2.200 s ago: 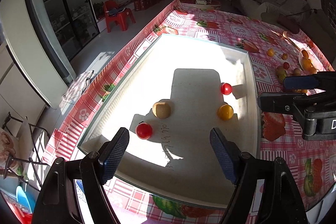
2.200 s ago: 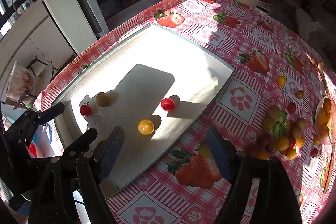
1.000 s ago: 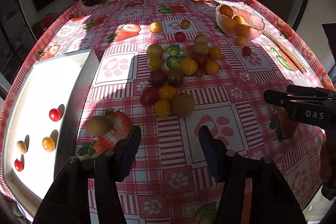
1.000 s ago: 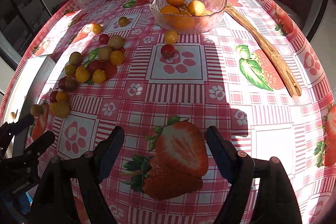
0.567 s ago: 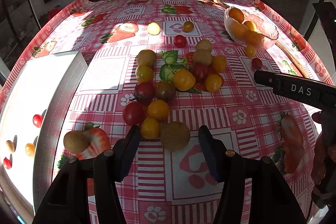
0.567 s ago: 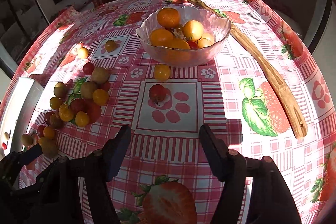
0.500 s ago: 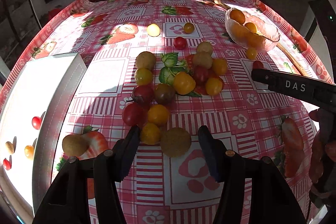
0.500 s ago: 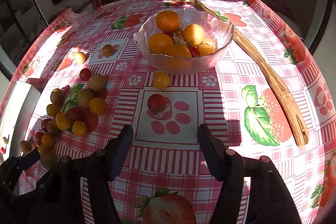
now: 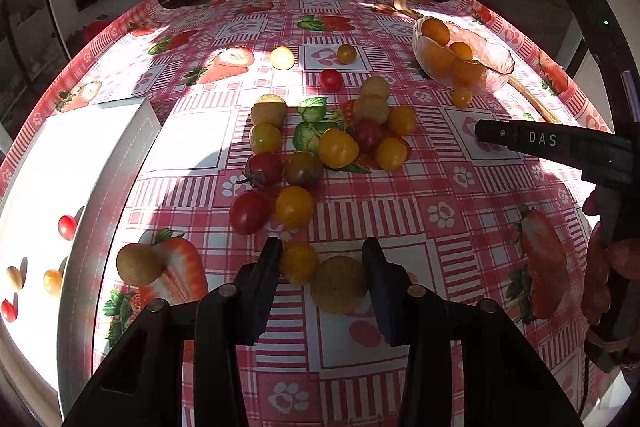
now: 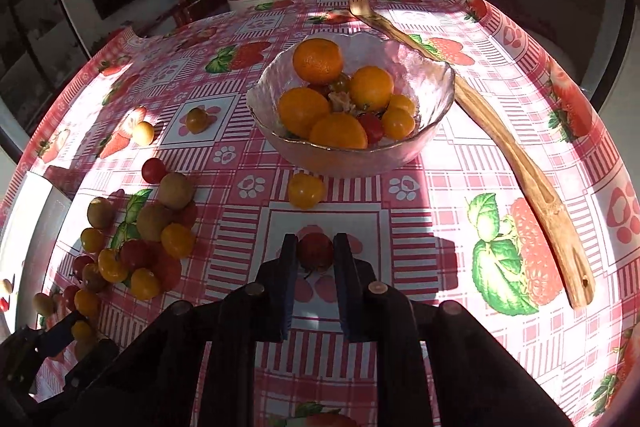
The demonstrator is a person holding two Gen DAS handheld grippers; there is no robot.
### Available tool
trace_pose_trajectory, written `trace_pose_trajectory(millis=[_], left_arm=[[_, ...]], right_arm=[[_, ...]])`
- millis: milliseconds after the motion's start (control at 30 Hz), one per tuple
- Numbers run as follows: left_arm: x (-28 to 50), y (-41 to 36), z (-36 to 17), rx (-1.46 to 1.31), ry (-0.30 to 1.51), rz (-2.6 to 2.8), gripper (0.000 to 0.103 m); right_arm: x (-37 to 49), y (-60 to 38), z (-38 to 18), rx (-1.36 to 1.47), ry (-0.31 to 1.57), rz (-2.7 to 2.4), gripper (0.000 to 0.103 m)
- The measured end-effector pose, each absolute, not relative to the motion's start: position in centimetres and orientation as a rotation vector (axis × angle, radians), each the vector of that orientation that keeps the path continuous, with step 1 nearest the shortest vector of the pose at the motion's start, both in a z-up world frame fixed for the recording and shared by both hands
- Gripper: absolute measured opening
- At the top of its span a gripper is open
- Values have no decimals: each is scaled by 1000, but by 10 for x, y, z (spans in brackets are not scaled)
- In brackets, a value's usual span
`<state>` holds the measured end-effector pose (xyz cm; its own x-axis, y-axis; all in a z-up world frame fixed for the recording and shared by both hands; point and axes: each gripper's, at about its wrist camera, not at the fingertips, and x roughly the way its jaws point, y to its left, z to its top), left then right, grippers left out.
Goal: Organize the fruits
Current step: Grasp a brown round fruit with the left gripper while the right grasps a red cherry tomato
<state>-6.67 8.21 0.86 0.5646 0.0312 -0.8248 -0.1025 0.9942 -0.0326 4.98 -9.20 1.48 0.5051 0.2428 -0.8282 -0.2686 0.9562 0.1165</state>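
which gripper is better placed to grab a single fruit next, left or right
Right, probably. The right gripper brackets just one red tomato; the left gripper has a yellow tomato and a brown fruit together between its fingers.

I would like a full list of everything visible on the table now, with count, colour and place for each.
glass bowl: one, clear, far centre, holding oranges and small tomatoes
wooden fork: one, brown, right of the bowl
loose fruit pile: many, red, yellow and brown, between tray and bowl
white tray: one, left edge, four small fruits inside
tablecloth: one, red-white checks with strawberries
red tomato: one, between the right claw's fingers
brown fruit: one, between the left claw's fingers beside a yellow tomato
left claw: open
right claw: closed on the red tomato
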Motion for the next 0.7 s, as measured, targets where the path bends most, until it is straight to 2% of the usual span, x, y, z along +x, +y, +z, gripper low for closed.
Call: trace_pose_trajectory(millis=[567, 600, 633, 667, 700], left_arm=[[-111, 77, 8, -35, 938, 5, 45], [-112, 77, 8, -35, 937, 10, 52], [-113, 78, 7, -39, 942, 21, 68], [-115, 79, 8, -50, 939, 31, 73], [-119, 81, 8, -61, 930, 38, 73]], right_arm=[[-22, -105, 16, 76, 1068, 411, 20], [-24, -105, 16, 77, 1069, 411, 20], [-25, -105, 16, 79, 1070, 411, 19], [-26, -106, 16, 81, 1071, 411, 20], [-26, -106, 16, 83, 1072, 411, 20]])
